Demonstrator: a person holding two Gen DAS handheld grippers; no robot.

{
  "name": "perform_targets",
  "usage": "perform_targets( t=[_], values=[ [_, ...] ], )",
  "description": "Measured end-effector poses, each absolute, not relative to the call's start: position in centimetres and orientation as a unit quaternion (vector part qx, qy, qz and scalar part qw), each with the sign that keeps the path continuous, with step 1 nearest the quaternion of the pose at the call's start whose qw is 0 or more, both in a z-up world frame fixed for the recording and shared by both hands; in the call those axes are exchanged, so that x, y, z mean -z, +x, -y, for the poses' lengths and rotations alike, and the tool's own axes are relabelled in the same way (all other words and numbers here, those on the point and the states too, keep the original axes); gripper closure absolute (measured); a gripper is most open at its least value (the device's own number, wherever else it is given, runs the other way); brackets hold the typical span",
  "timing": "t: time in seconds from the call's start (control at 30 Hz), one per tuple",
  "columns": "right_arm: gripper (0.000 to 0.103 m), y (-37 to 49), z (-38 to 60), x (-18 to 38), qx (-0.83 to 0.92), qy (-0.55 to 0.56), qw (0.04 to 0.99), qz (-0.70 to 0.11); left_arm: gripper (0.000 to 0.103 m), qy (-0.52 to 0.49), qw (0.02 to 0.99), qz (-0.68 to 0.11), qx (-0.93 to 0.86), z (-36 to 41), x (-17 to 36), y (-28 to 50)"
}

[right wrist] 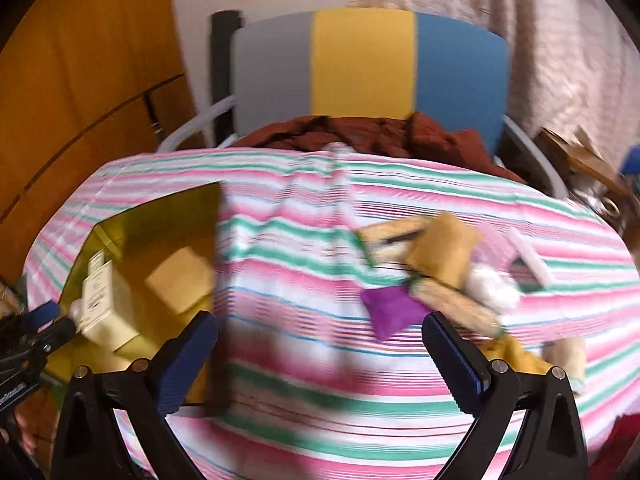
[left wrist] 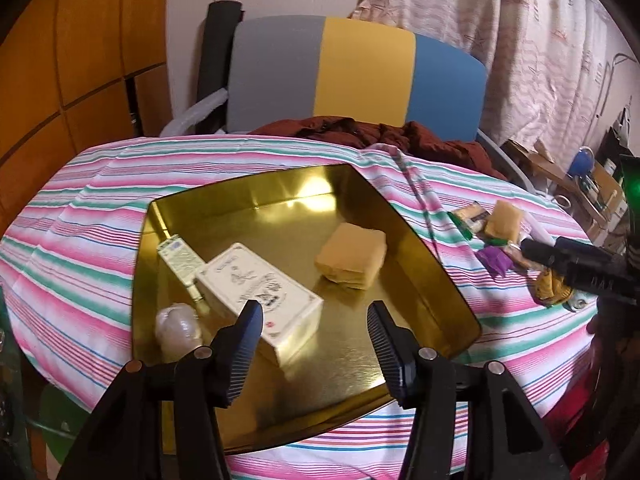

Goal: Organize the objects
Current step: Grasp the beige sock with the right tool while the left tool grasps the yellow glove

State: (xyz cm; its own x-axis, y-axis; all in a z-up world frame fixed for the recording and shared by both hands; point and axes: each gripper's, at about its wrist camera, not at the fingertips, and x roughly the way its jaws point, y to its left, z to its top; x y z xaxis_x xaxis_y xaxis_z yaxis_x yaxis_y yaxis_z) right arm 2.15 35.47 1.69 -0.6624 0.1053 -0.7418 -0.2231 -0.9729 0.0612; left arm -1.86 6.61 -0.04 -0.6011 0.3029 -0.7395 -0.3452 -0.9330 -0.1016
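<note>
Left gripper (left wrist: 316, 330): wide open, holds nothing, over the gold tray (left wrist: 420, 248).
Right gripper (right wrist: 320, 344): wide open, empty.
Tray: white box (left wrist: 264, 292), yellow packet (left wrist: 352, 256).

Grey-yellow-blue chair back (left wrist: 360, 68), dark red garment (left wrist: 384, 132), patterned curtain (left wrist: 540, 40), wooden panelling (left wrist: 80, 60)

Tin (left wrist: 432, 264) right half lies bare; cream box (left wrist: 260, 292) and yellow packet (left wrist: 352, 256) crowd the rest.
</note>
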Motion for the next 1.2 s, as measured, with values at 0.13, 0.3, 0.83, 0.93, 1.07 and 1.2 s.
perform_targets(
  t=[0.13, 0.3, 0.83, 0.93, 1.07, 1.2],
  values=[
    [0.0, 3.6, -41.5, -2.3, -0.901, -0.393, 0.155, -0.093, 0.048, -0.405, 0.222, -0.041, -0.886, -8.8, -0.3, -1.3],
    [0.0, 6.2, -50.9, -2.3, -0.877, -0.376, 0.249, -0.169, 0.048, -0.395, 0.301, -0.062, -0.866, -12.6, -1.1, -0.4],
    [0.0, 13.3, -62.7, 2.2, -0.797, -0.303, 0.316, -0.416, 0.048, -0.439, 0.428, -0.113, -0.782, -27.8, 1.6, 0.9],
    [0.0, 12.9, -62.5, 2.2, -0.8, -0.307, 0.306, -0.415, 0.048, -0.452, 0.447, -0.111, -0.764, -30.4, 2.4, 0.9],
    [0.0, 13.1, -62.4, 2.6, -0.796, -0.308, 0.301, -0.426, 0.048, -0.456, 0.475, -0.11, -0.744, -33.9, 3.1, 1.1],
    [0.0, 13.2, -62.6, 3.0, -0.788, -0.313, 0.305, -0.433, 0.048, -0.45, 0.494, -0.132, -0.732, -37.4, 3.8, 1.7]
  ],
)
